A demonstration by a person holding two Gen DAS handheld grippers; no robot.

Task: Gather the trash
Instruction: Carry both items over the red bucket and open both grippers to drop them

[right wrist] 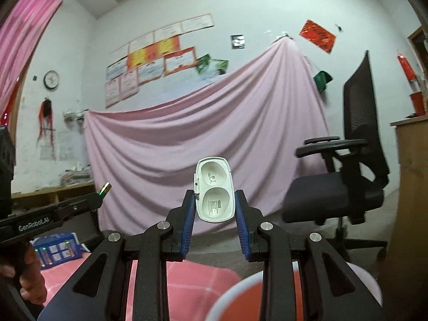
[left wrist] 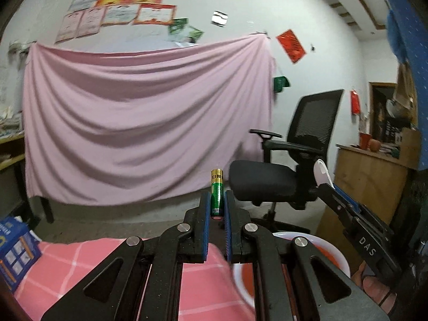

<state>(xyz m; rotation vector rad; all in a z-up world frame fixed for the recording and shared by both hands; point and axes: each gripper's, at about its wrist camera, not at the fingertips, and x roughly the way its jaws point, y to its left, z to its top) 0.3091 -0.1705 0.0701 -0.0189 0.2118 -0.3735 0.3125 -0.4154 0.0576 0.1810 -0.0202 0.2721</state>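
My left gripper (left wrist: pixel 217 200) is shut on a green and gold battery (left wrist: pixel 217 191), held upright in the air; the battery tip also shows in the right wrist view (right wrist: pixel 104 188). My right gripper (right wrist: pixel 214 200) is shut on a white plastic two-cup case (right wrist: pixel 213 190), held upright; the case tip shows in the left wrist view (left wrist: pixel 323 172). A red basin with a white rim (left wrist: pixel 321 243) sits below both grippers at the right; it also shows in the right wrist view (right wrist: pixel 240 291). Both grippers are raised above a pink checked cloth (left wrist: pixel 67 262).
A blue box of batteries (left wrist: pixel 16 248) lies on the cloth at the left, also in the right wrist view (right wrist: pixel 57 248). A black office chair (left wrist: pixel 289 160) stands ahead right. A pink sheet (left wrist: pixel 147 120) hangs on the wall. A wooden cabinet (left wrist: pixel 374 176) is at the right.
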